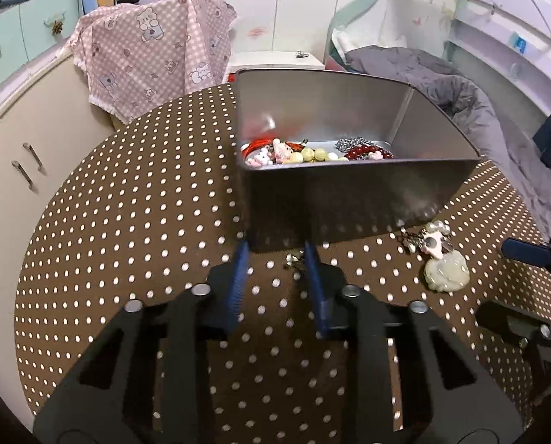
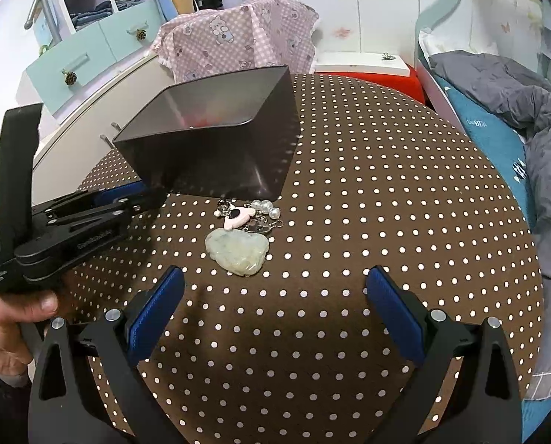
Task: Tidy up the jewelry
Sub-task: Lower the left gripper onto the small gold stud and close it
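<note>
Landmark: the metal tin (image 2: 216, 140), standing on the polka-dot table (image 2: 349, 192).

**Step in hand.** Most jewelry is already inside the tin; a small group remains outside. The current step appears to be collection of that remainder.

**Gripper state.**
- Left gripper (image 1: 275, 249): fingers part-closed, tips at the tin's near wall close to its base. Whether they clamp the wall or only rest against it cannot be told; it is judged to be steadying the tin.
- Right gripper (image 2: 275, 296): fingers spread wide, holding nothing, positioned on the near side of the loose pieces — away from the tin.

**Task items outside the tin.** The pale green jade pendant (image 2: 237, 253) lies flat on the table just in front of the tin's near wall. Between pendant and wall sits a pink-and-white charm (image 2: 238, 218) with a short run of pearl beads (image 2: 266, 209) and small metal clasps, touching or nearly touching the pendant.

**Container contents.** In the left wrist view the tin holds red beads (image 1: 364, 152), yellowish beads (image 1: 309, 155), pink charms (image 1: 266, 155) and a silvery chain (image 1: 349, 143), all on the floor of the tin. No divider is visible.

**Next move — requirement.** Advance the right gripper toward the tin, straddle the pendant, close on its edges and lift over the near wall. The pendant is flat and smooth, so slippage is a likely risk.
</note>
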`<state>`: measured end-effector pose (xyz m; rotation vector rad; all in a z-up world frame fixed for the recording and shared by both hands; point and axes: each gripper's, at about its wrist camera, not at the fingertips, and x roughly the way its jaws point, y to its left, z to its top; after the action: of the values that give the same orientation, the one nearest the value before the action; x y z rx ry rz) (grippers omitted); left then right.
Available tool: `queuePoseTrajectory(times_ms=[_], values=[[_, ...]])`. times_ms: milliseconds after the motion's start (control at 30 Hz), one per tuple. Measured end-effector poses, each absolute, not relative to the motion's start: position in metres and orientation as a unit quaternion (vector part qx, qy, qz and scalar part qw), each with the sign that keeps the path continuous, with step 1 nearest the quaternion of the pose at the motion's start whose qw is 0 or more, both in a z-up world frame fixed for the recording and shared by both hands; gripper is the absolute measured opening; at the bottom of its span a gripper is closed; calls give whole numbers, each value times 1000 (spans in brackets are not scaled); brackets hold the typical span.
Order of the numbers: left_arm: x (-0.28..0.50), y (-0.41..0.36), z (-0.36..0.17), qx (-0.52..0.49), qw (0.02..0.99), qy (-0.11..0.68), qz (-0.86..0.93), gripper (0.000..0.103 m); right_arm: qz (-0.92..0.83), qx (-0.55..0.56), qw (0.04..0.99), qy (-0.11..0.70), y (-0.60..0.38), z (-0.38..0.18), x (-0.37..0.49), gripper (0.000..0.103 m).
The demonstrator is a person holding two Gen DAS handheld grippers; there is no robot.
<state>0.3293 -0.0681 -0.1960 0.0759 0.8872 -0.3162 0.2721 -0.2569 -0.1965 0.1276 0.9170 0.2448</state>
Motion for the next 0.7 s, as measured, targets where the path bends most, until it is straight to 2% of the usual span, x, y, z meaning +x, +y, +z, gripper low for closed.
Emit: queuePoseTrajectory(times_ms=[400,467,567,700], values=[[327,-67,-196,40,886,426,-180,28,110,59,889,440,-245,-200,274,95],[325,-71,-196,41,882,426,-195,8,108,58,889,441,-243,-202,275,95],[322,-69,-197,22,877,428,-218,3,109,51,892,436,-239,-201,275,95],[319,-64,-197,6,875,428,-225,3,107,37,894,434,-231,-204,280,95]])
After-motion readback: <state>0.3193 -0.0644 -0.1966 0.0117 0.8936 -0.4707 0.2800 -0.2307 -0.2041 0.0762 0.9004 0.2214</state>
